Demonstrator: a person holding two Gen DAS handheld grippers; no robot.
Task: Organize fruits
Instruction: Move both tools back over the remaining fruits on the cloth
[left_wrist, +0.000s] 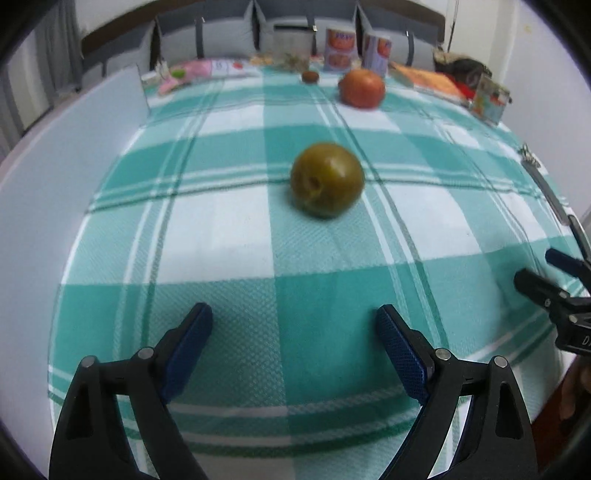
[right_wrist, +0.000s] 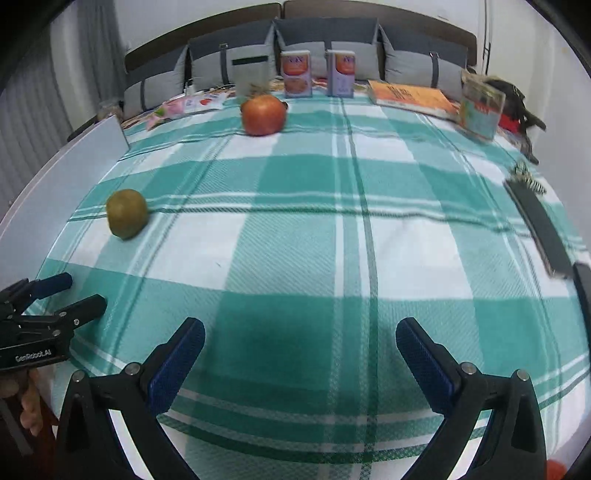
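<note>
Lying ahead of the left gripper (left_wrist: 294, 323), in line with the gap between its jaws and well clear of them: one green-brown fruit (left_wrist: 327, 180), on a teal-and-white checked cloth (left_wrist: 221, 236). Left jaws spread wide, nothing between them. Red-orange fruit (left_wrist: 362, 88) farther off, beyond the green one; small brown fruit (left_wrist: 310, 76) behind it. Right gripper (right_wrist: 300, 339) likewise gaping and empty, green fruit far to its left. Two cartons (right_wrist: 296, 74) and an orange book (right_wrist: 410, 96) at the far edge.
</note>
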